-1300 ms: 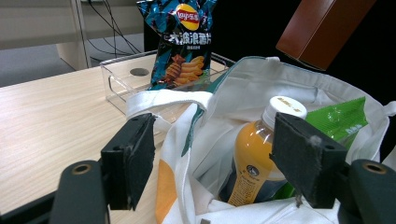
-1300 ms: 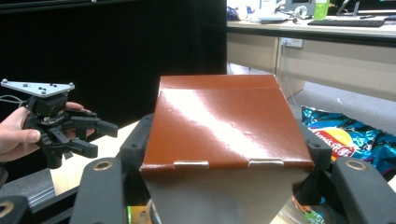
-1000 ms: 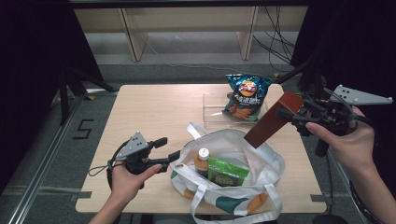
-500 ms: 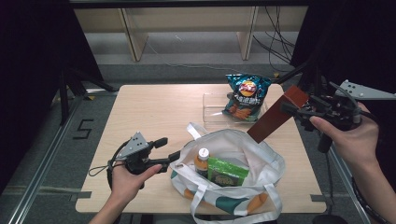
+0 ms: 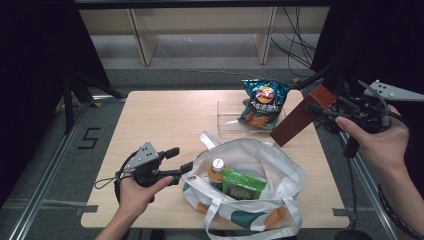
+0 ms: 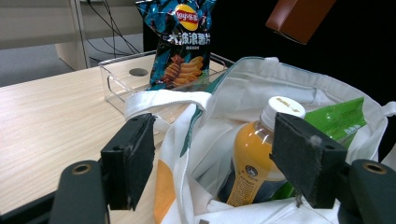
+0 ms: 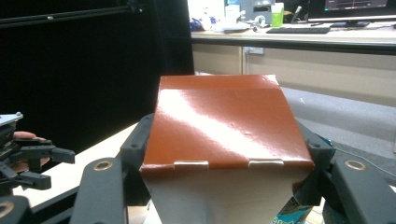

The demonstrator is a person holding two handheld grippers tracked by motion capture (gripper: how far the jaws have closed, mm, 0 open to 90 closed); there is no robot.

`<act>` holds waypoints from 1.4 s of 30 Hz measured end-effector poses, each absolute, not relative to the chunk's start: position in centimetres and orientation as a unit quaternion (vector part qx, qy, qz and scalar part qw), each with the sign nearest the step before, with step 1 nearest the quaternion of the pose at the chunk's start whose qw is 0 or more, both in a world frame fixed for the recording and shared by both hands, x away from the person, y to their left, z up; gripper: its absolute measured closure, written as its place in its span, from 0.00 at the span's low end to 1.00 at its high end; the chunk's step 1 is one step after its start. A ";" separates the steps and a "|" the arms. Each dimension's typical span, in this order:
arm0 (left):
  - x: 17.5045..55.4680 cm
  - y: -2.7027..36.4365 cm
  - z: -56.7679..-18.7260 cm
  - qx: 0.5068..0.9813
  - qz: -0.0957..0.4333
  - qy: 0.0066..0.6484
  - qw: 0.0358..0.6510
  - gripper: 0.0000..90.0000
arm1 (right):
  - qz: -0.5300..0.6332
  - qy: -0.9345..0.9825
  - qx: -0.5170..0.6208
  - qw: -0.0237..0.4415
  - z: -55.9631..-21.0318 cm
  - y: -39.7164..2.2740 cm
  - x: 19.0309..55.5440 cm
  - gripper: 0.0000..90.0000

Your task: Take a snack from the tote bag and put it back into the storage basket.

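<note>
A light wooden tabletop [image 5: 150, 120] is seen, on which a clear plastic tray [image 5: 231, 116] with a blue chip bag [image 5: 262, 102] is set toward the far edge and a white tote bag [image 5: 280, 172] is laid near the front.

High view looks down on the table [image 5: 150, 120] — both close gripper views face the chip bag [image 6: 182, 42].

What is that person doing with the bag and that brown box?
A person is working with a white tote bag on the table. The right gripper is clamped on a brown box, held up in the air beside the bag. The left gripper sits open at the bag's edge. An orange drink bottle and a green packet are inside. A chip bag stands in a clear tray behind.
</note>
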State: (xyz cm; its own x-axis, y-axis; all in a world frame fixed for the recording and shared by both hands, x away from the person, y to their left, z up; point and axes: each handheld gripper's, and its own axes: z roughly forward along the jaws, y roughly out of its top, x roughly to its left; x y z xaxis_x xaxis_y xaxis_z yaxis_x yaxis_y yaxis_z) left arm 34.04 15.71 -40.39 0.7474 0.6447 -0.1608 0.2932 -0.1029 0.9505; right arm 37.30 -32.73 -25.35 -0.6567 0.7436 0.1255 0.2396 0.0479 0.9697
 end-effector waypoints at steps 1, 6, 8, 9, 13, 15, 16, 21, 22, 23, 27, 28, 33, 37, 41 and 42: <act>34.0 15.8 -40.3 0.729 0.152 0.324 0.583 0.33 | 0.589 0.693 0.357 0.212 -25.3 -32.8 37.4 0.44; 34.0 15.8 -40.3 0.729 0.152 0.324 0.584 0.33 | 0.586 0.689 0.366 0.218 -25.4 -32.7 38.0 0.44; 34.0 15.8 -40.3 0.729 0.151 0.324 0.584 0.33 | 0.587 0.689 0.367 0.215 -25.4 -32.8 38.1 0.44; 34.0 15.7 -40.3 0.729 0.151 0.324 0.584 0.33 | 0.586 0.689 0.368 0.215 -25.5 -32.8 38.3 0.44; 34.0 15.8 -40.3 0.729 0.152 0.324 0.584 0.33 | 0.581 0.688 0.375 0.219 -25.7 -32.7 38.8 0.44; 34.0 15.8 -40.3 0.728 0.152 0.324 0.584 0.33 | 0.579 0.685 0.383 0.221 -25.6 -32.7 38.9 0.44; 34.0 15.8 -40.3 0.728 0.151 0.325 0.585 0.33 | 0.579 0.685 0.380 0.226 -25.7 -32.8 39.1 0.44; 34.0 15.8 -40.3 0.728 0.152 0.324 0.584 0.33 | 0.573 0.687 0.380 0.236 -25.6 -32.8 39.6 0.44; 34.0 15.8 -40.3 0.728 0.151 0.324 0.585 0.33 | 0.571 0.684 0.387 0.237 -25.7 -32.6 39.6 0.44; 34.0 15.8 -40.3 0.728 0.151 0.324 0.584 0.33 | 0.568 0.685 0.388 0.241 -25.7 -32.5 39.8 0.44; 34.0 15.7 -40.4 0.729 0.150 0.325 0.583 0.33 | 0.564 0.687 0.387 0.244 -26.0 -32.5 40.4 0.44; 34.0 15.7 -40.4 0.729 0.150 0.325 0.583 0.33 | 0.563 0.685 0.394 0.242 -26.1 -32.3 40.5 0.44; 34.0 15.7 -40.4 0.729 0.149 0.324 0.584 0.33 | 0.557 0.686 0.398 0.247 -26.3 -32.1 41.0 0.44; 34.0 15.7 -40.4 0.729 0.150 0.324 0.584 0.33 | 0.554 0.689 0.394 0.250 -26.5 -32.1 41.4 0.44; 34.0 15.7 -40.4 0.728 0.148 0.325 0.584 0.33 | 0.550 0.687 0.403 0.251 -26.7 -32.0 41.7 0.44; 34.0 15.7 -40.4 0.729 0.150 0.324 0.584 0.33 | 0.552 0.684 0.403 0.252 -26.8 -31.9 41.8 0.44</act>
State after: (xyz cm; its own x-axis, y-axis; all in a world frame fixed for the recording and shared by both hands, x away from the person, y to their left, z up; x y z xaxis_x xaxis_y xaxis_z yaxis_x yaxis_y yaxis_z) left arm 33.99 15.72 -40.41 0.7450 0.6476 -0.1601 0.2981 -0.1085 0.9484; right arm 41.85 -31.94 -26.76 -0.5470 0.8311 0.1003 0.2734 0.0642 0.9597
